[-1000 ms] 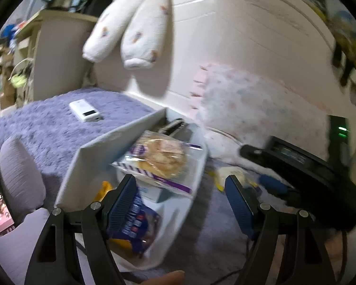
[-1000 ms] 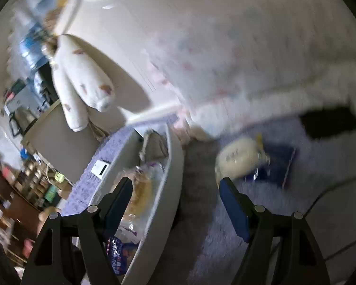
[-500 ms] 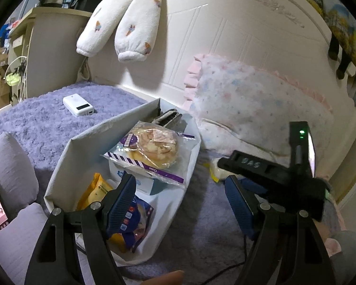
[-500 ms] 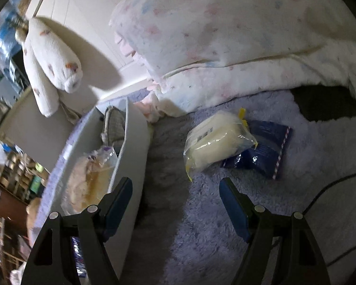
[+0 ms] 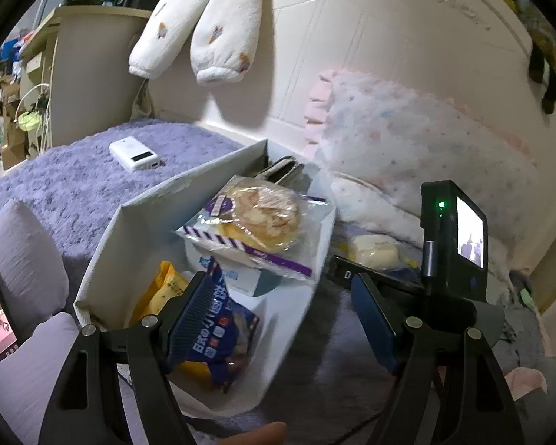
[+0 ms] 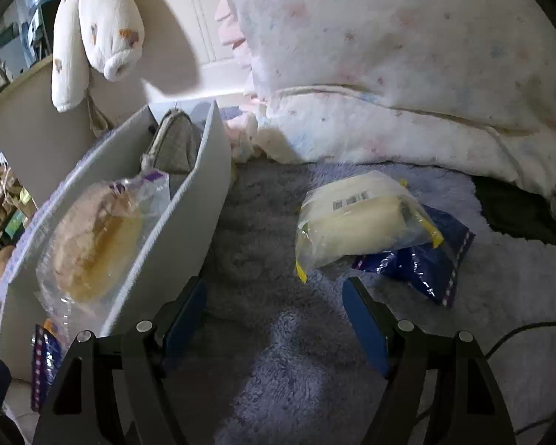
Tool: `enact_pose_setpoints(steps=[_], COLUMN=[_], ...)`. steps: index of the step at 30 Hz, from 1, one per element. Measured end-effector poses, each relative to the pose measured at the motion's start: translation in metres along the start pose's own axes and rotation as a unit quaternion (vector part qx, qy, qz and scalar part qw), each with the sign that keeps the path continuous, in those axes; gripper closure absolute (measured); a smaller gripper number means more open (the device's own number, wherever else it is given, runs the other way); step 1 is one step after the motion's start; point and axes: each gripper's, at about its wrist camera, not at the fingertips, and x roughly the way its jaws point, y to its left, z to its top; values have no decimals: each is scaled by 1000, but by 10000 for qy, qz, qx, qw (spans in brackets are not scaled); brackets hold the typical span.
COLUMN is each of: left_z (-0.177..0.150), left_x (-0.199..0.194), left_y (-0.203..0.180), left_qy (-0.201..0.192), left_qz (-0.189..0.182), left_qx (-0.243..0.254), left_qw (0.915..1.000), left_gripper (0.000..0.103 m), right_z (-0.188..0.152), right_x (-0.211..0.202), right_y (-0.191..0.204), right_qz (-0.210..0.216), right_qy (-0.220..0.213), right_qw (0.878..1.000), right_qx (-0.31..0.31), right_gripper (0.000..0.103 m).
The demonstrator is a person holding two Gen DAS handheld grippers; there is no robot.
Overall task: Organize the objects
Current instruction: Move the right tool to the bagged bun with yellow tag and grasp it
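Bed with lilac fleece blanket (image 6: 307,378), floral pillow (image 6: 407,37) against white headboard (image 5: 352,55). White bin (image 6: 189,222), left: bagged bread (image 5: 259,218), carton, blue and yellow snack packs; power bank (image 5: 134,154) beyond. Pale bread bag (image 6: 356,222) lies on blue packet (image 6: 426,263) beside bin. Right gripper (image 6: 274,319) spread, empty, just short of bag; left gripper (image 5: 285,311) spread, empty, over bin.
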Motion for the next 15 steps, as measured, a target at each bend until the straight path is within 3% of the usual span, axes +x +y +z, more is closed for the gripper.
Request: enact_pose_setpoints(steps=[6,12,15], left_z=[-1,-5,-5], left_x=[5,10,9], left_y=[8,7,8], left_qy=[70,171,151], left_qz=[99,6,-82], left_qx=[-92,-83,-95], left_qw=[9999,9998,9998], left_gripper=[27,27,27], right_z=[6,16,23], right_x=[9,-8,-13], right_y=[-3,-26,-40], right_qz=[-281,703,922], right_qy=[-97,-106,-111], right_qw=[9994,9958,9918], right_qx=[-148,576,874], right_gripper=[29,29,29])
